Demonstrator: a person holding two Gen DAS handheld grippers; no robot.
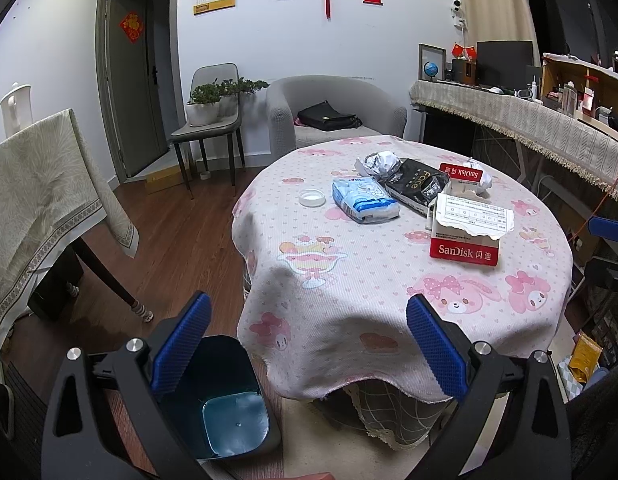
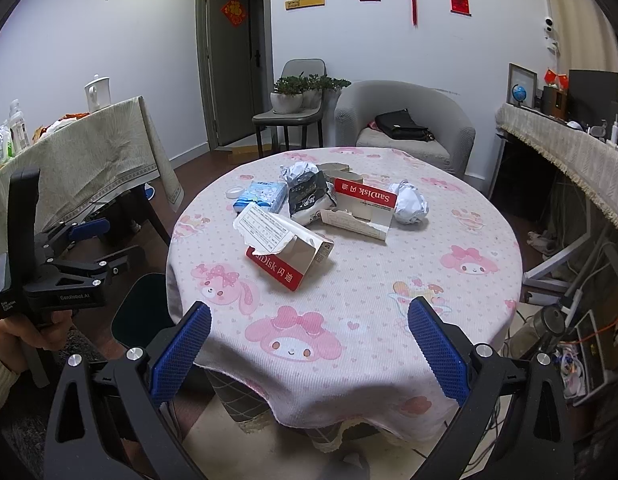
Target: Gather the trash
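I hold both grippers short of the tabletop (image 1: pixel 349 280), left gripper (image 1: pixel 309 344) and right gripper (image 2: pixel 309 344) spread wide, nothing between the fingers. The trash sits mid-tabletop: torn box (image 2: pixel 289 252), second box (image 2: pixel 361 208), black bag (image 1: pixel 415 186), blue pack (image 1: pixel 365 200), cap (image 1: pixel 312 198), paper wads (image 2: pixel 409 202). The bin (image 1: pixel 229 400) stands on the floor under my left gripper.

The red and white box (image 1: pixel 465 240) near the front of the desk says "SanDisk" with two Chinese signs after it, and the torn box (image 1: pixel 463 174) behind it shows the same name upside down. The black bag (image 1: pixel 417 186) says "Face". The left claw (image 2: pixel 89 248), seen from the right wrist camera, has "GenRobot.AI" on its black body.
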